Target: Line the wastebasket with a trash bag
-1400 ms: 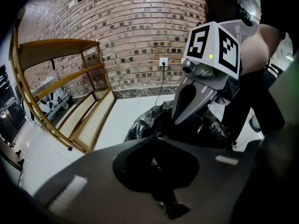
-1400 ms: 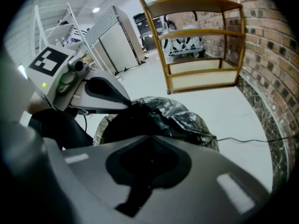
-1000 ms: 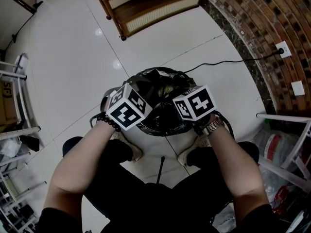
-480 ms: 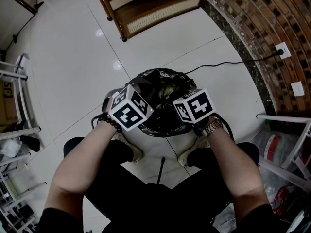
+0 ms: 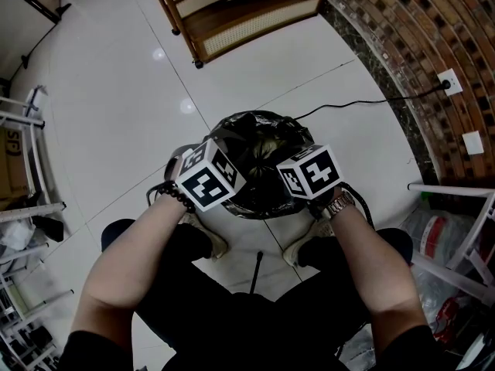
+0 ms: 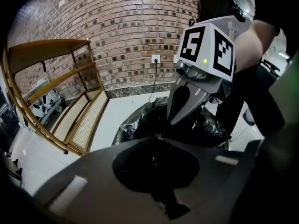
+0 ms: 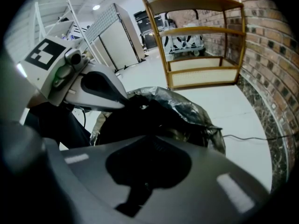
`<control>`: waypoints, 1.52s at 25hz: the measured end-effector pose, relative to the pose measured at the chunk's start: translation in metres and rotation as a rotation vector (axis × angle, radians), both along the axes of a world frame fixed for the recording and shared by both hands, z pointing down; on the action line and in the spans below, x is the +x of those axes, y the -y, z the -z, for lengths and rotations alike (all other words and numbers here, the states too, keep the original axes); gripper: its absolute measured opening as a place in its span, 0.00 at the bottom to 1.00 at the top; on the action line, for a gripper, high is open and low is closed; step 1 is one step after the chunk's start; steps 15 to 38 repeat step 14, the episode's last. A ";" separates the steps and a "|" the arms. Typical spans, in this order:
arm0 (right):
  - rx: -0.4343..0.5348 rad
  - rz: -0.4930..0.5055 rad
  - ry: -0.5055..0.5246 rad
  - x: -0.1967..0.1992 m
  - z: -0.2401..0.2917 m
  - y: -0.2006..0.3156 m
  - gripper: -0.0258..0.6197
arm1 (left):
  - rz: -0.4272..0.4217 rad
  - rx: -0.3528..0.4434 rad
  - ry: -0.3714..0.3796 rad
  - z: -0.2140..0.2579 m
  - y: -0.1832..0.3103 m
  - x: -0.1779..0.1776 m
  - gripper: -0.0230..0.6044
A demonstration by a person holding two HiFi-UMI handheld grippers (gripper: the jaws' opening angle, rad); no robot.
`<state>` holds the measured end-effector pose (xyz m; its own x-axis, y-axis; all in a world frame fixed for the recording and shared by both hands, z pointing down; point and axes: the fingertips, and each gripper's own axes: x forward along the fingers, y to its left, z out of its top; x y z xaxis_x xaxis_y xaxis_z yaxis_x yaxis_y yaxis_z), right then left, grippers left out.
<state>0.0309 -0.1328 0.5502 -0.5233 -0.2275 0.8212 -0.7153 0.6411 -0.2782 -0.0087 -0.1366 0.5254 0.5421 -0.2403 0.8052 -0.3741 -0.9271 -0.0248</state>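
While the person stands over the basket (image 5: 249,209) with a shoe (image 5: 207,238) either side of its near edge, both arms reach down to it, a bead bracelet (image 5: 174,194) on the left wrist and a watch (image 5: 340,202) on the right. The left gripper (image 6: 156,148) is at the near-left part of the rim, its jaws pressed tight together with black film bunched between them. The right gripper (image 7: 149,146) is at the near-right part of the rim, clamped the same way on a fold of the same film. The two tools sit near each other, both tilted steeply down, with the basket's mouth between and just beyond them.

The bag (image 5: 259,134) is in the basket, black and glossy. Its crumpled edge is turned out over the far rim and hangs a little way down the outside. On the near side, where the grippers have hold of it, I cannot tell whether it is over the rim.

Beyond the basket the white tiled floor (image 5: 108,107) spreads out, and a black cable (image 5: 348,100) runs from close by the basket across to a socket (image 5: 450,77) on the brick wall (image 5: 418,45). Further off, against that wall, stands a wooden shelf (image 5: 232,14) with cane panels.
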 end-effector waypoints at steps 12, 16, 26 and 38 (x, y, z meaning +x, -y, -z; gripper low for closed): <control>0.006 0.005 0.005 0.000 0.003 -0.002 0.04 | 0.004 -0.001 0.006 0.001 0.000 -0.001 0.04; 0.006 0.005 0.005 0.000 0.003 -0.002 0.04 | 0.004 0.001 0.006 0.001 0.000 0.000 0.04; 0.006 0.005 0.005 0.000 0.003 -0.002 0.04 | 0.004 0.001 0.006 0.001 0.000 0.000 0.04; 0.006 0.005 0.005 0.000 0.003 -0.002 0.04 | 0.004 0.001 0.006 0.001 0.000 0.000 0.04</control>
